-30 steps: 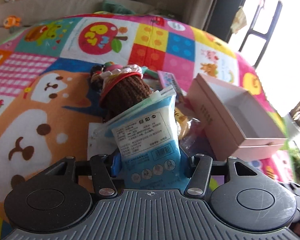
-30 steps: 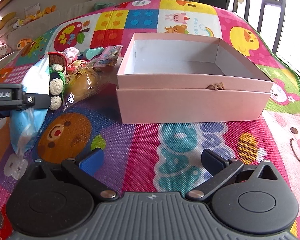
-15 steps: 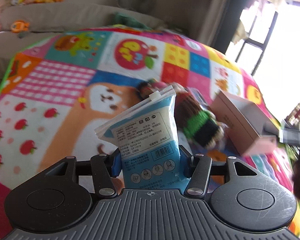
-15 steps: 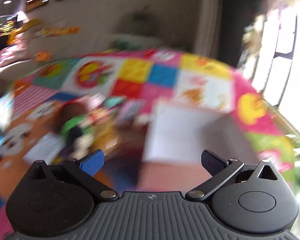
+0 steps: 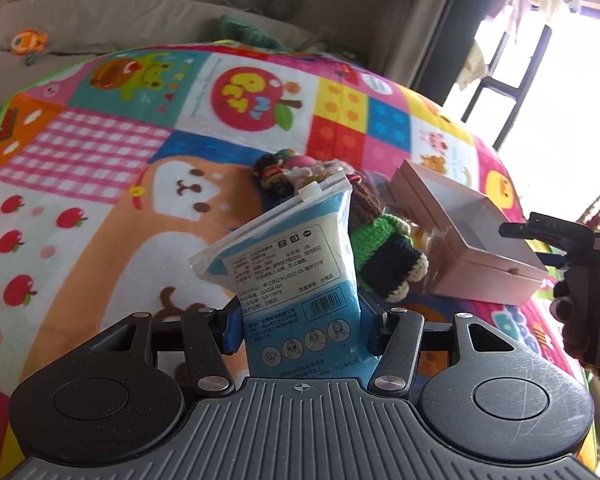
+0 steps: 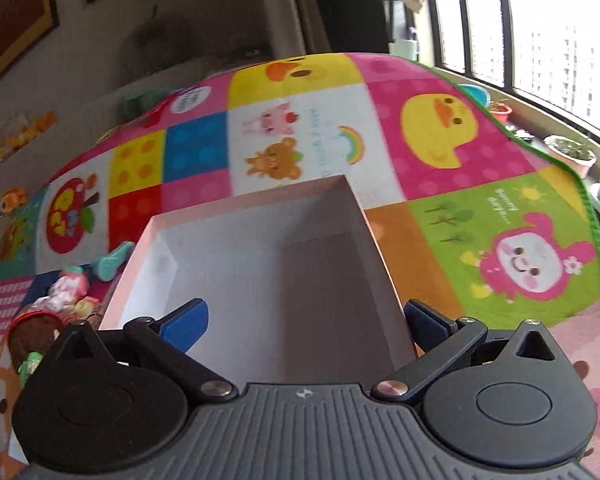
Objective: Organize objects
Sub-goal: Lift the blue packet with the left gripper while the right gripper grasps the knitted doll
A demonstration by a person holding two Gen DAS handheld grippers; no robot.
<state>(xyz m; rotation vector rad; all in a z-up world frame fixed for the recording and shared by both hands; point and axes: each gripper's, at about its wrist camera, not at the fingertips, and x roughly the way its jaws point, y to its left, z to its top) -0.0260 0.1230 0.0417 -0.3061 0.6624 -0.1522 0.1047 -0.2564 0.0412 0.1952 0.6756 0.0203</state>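
Left wrist view: the left gripper [image 5: 300, 320] has its fingers clamped on the lower part of a blue pouch [image 5: 296, 264], which stands upright between them, zip end up, lifted clear of the play mat [image 5: 100, 160].
Change on the left: a second ago the pouch hung low over the pile of toys; now the gripper sits higher and farther back, and the knitted doll [image 5: 384, 252] shows to the right of the pouch instead of behind it.
Right wrist view: the right gripper [image 6: 304, 324] holds nothing, its fingers spread wide apart.
Change on the right: a second ago it faced the pink box [image 6: 260, 256] from the side, low over the mat; now it hovers above the near rim and looks down into the bare white inside.
Box: lies on the mat toward its right edge, open, with nothing in it that I can see.
Toys left: the doll and small bits lie in a pile just beside the left wall of the box, near the mat's middle.
Meaning: likely the pouch is the first item bound for the box, and the carry is only begun.
Risk: the right gripper hangs over the opening and may block the drop.
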